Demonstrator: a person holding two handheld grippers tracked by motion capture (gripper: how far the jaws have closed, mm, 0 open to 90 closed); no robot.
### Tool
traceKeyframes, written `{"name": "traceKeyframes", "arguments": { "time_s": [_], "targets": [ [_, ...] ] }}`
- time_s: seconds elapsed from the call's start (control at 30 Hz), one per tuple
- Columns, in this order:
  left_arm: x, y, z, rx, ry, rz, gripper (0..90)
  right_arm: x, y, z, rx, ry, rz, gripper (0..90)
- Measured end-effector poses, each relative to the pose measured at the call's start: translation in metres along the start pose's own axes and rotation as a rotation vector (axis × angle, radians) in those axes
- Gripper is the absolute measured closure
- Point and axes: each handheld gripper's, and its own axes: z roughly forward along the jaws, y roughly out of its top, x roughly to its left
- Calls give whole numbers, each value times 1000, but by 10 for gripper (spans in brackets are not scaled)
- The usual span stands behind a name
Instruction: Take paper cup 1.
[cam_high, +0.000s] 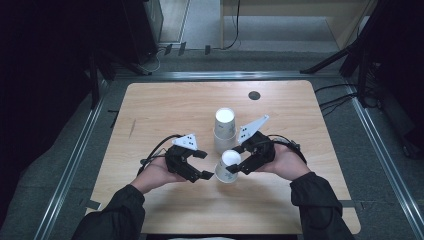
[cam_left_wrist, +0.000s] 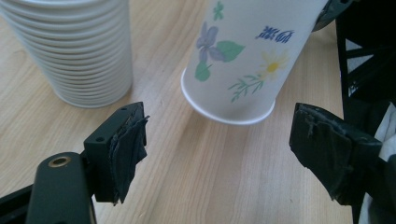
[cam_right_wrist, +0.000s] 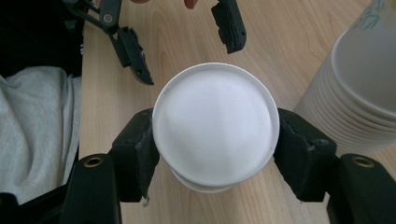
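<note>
Here the right gripper (cam_high: 239, 159) is clenched on a single paper cup (cam_high: 228, 166), its two black pads pressing the cup's wall from either side. In the right gripper view the cup (cam_right_wrist: 215, 123) is seen bottom-first, its white base facing the camera, with a pad (cam_right_wrist: 140, 151) tight against each flank. The cup sits upside down, rim toward the table (cam_high: 165, 110), near the middle of the tabletop and toward the near edge. From the left gripper view the cup (cam_left_wrist: 243, 60) shows a printed pattern of flowers and leaves, and it leans a little; whether its rim rests on the wood or hangs just above it I cannot tell.

The left gripper (cam_high: 197, 165) is released, its jaws standing apart with nothing between them, just to the left of the cup. In the left gripper view the cup lies beyond the pads (cam_left_wrist: 128, 149), clear of both.

Just beyond the held cup, on the far side, stands a stack of paper cups (cam_high: 224, 129), also upside down. A dark round disc (cam_high: 254, 95) lies on the far part of the table, well apart from the cups.
</note>
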Motion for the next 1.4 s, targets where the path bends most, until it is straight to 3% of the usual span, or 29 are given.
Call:
{"name": "traceKeyframes", "arguments": {
  "time_s": [0.27, 0.4, 0.57, 0.77, 1.07, 1.4],
  "targets": [
    [-5, 2, 12, 7, -28, 29, 182, 2, 4, 5, -15, 27, 9, 352],
    [-5, 2, 15, -8, -32, 35, 185, 5, 5, 5, -19, 26, 8, 352],
    [-8, 4, 17, -26, -66, 49, 186, 6, 8, 2, -57, 52, 24, 353],
    [-12, 5, 19, -26, -70, 64, 186, 10, 11, 1, -64, 74, 20, 353],
    [-15, 6, 17, -50, -74, 92, 247, 10, 13, 1, -72, 74, 33, 358],
    [-15, 7, 16, -45, -74, 99, 274, 9, 12, 1, -77, 75, 27, 359]
  ]
}}
